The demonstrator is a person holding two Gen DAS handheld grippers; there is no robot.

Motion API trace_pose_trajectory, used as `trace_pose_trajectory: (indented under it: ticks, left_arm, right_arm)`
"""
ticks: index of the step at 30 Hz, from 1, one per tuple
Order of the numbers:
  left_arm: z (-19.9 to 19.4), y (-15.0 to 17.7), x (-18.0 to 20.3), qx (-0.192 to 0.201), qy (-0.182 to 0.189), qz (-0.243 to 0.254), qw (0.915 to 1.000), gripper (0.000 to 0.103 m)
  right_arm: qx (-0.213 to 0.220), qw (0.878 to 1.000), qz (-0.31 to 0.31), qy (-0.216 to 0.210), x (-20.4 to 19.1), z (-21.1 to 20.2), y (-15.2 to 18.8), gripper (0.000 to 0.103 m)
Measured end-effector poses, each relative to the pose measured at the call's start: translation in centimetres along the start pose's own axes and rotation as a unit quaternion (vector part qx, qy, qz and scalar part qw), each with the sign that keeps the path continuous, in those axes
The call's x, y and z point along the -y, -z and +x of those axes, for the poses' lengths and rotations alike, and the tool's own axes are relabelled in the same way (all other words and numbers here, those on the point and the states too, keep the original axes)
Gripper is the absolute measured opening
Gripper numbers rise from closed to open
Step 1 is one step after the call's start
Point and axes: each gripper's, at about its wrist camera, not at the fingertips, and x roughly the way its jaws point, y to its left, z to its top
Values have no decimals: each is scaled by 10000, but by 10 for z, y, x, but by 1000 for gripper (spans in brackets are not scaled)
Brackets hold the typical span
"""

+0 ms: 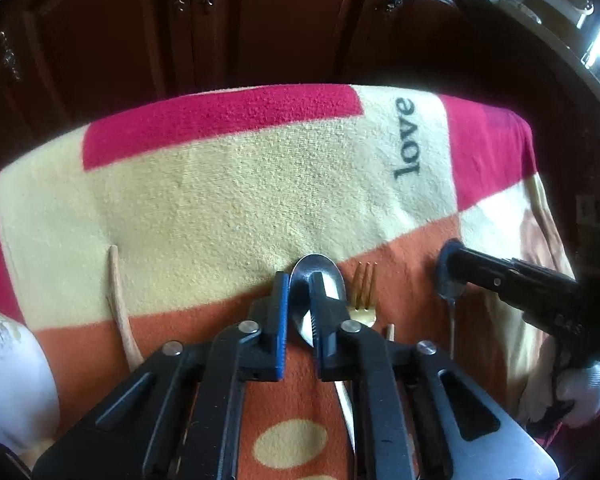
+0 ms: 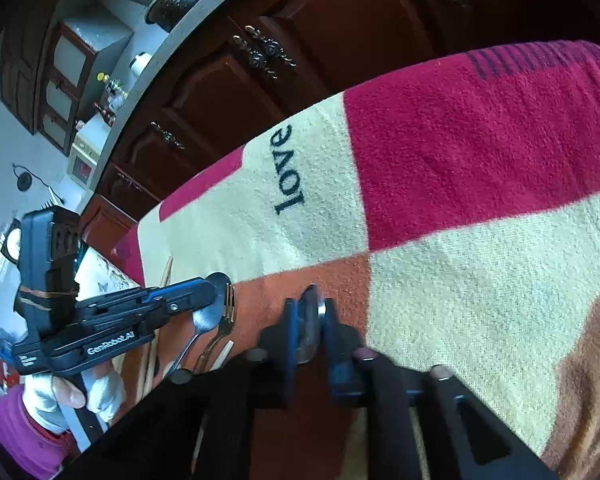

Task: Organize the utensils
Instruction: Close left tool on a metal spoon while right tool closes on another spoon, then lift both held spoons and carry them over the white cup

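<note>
In the lower middle of the left wrist view, our left gripper [image 1: 300,280] has its black jaws closed around the shiny oval bowl of a steel spoon [image 1: 320,280] that lies on the fuzzy towel [image 1: 220,184]. Just right of it lies a thin golden fork [image 1: 363,296]. Our right gripper [image 2: 309,300] pinches a small dark spoon [image 2: 310,320]. A smooth wooden stick [image 1: 118,300] lies at lower left.

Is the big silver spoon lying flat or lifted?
Cannot tell. The left gripper straddles the spoon bowl over the towel; contact underneath is hidden.
</note>
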Motion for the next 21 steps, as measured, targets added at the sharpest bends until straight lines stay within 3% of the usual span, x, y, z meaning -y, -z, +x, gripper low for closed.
trace_pose_trajectory:
  ticks: [4, 13, 21]
  left_arm:
    - [-15, 3, -4, 88, 119, -19, 9999, 1]
    - [-43, 22, -11, 184, 285, -66, 9994, 0]
    - [-104, 43, -14, 617, 547, -62, 9966, 0]
  right_arm:
    - [191, 9996, -121, 137, -7, -14, 3, 2]
    - [413, 9984, -280, 252, -26, -37, 9, 1]
    - [869, 9924, -743, 459, -67, -85, 18, 2]
